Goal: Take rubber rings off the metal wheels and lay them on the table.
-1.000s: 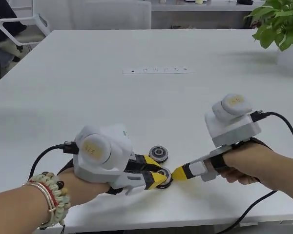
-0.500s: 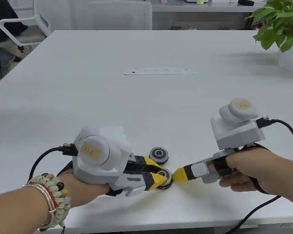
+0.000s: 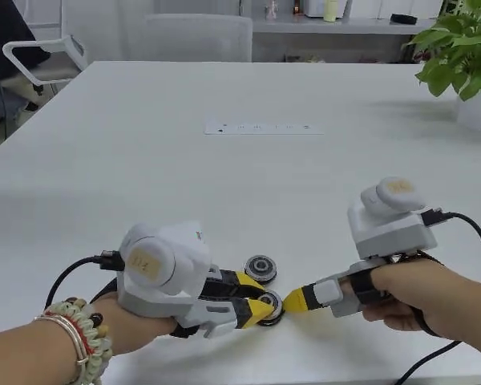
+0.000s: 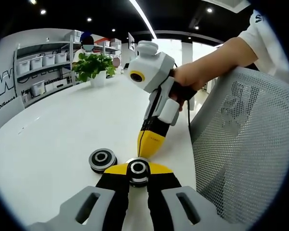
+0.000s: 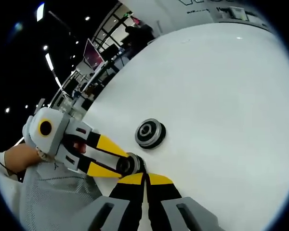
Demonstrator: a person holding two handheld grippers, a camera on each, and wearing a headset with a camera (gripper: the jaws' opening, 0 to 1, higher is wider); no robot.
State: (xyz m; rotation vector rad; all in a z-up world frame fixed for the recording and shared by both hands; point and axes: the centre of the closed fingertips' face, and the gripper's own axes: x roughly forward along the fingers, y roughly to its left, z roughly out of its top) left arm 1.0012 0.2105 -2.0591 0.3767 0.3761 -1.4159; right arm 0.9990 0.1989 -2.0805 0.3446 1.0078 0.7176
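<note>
A small metal wheel with a black rubber ring [image 3: 271, 304] is pinched at the table's near edge by my left gripper [image 3: 260, 305], which is shut on it. In the left gripper view the wheel [image 4: 138, 173] sits between the yellow tips of the left gripper [image 4: 138, 168]. My right gripper [image 3: 293, 300] comes in from the right, jaws together, tips touching that wheel's rim. From the right gripper view, the right gripper [image 5: 145, 177] meets the held wheel [image 5: 133, 164] and the left gripper [image 5: 121, 167]. A second wheel [image 3: 260, 267] lies flat just behind.
The white table [image 3: 224, 184] stretches far ahead, with a flat white strip [image 3: 260, 127] at its middle. A potted plant [image 3: 461, 48] stands at the back right. A chair [image 3: 40, 56] is at the back left. Cables trail from both grippers.
The head camera has shifted. The right hand has sunk lower, laying its gripper flatter. Both sets of tips stay at the held wheel.
</note>
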